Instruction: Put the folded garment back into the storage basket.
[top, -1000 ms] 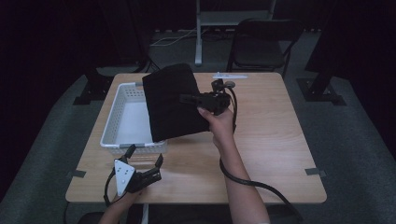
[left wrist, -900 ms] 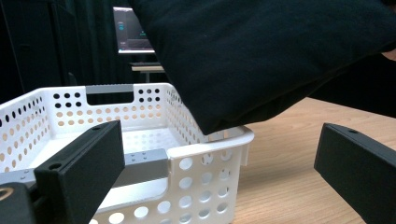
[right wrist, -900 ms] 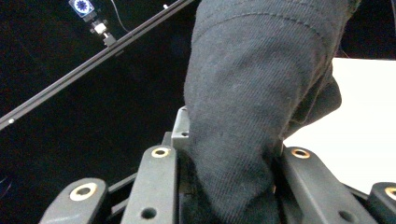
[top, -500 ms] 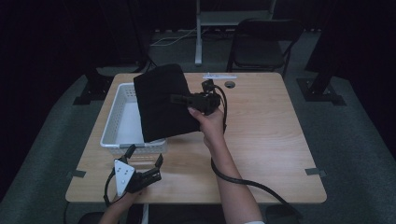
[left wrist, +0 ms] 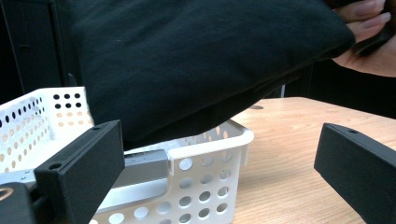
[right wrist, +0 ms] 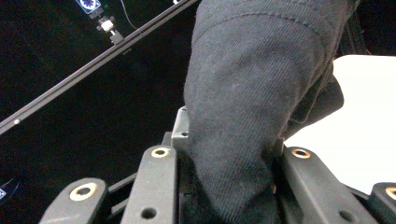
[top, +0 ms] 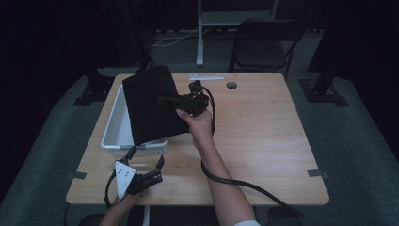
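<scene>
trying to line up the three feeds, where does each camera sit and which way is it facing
High view: above the person's side, looking forward and down on the table; both forearms, left gripper, right gripper.
Left gripper view: on the left gripper low at the table, looking level between its open jaws at the white basket.
Right gripper view: on the right gripper, tilted upward; its jaws clamp the black cloth.
Shared: cloth and basket.

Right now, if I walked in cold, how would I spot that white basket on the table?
Start at the wooden table and go to its left edge. There sits a long white plastic basket with round holes punched through its walls. The folded black cloth, gripped by the right gripper, hangs right over it.
</scene>
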